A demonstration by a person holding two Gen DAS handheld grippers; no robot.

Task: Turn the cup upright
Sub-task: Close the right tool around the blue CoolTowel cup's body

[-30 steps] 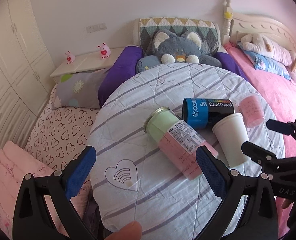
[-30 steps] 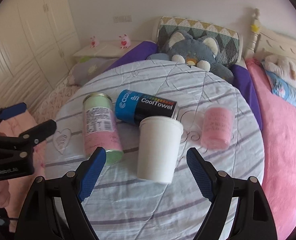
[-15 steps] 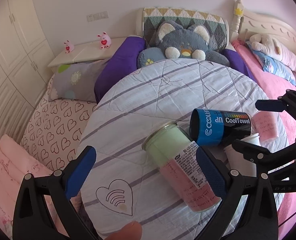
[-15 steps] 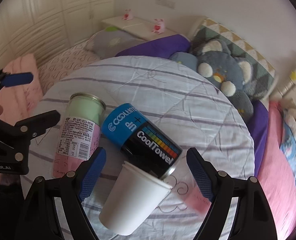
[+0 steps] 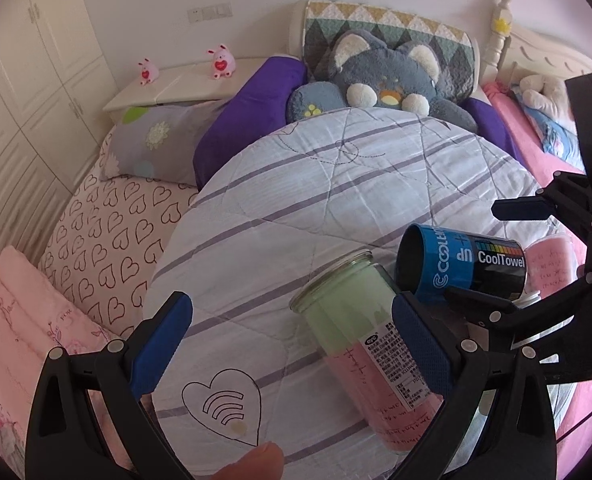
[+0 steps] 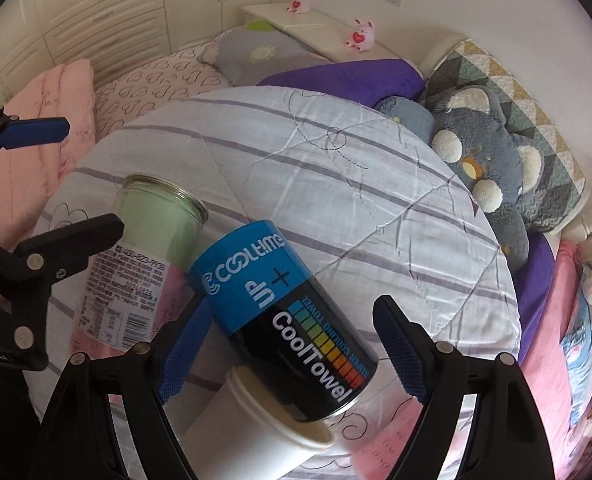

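White cup (image 6: 251, 436) lies tipped between open right hand-held gripper (image 6: 283, 356) fingers

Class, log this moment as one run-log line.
right gripper: open, astride white cup | cup: on side, touching CoolTowel can | left gripper: open

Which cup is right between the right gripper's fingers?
The white paper cup, lying tipped between the open right gripper. The glass jar and blue CoolTowel can lie farther off.

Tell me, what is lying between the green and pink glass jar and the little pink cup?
The blue and black CoolTowel can, on its side. In the left wrist view it lies between the glass jar and the pink cup.
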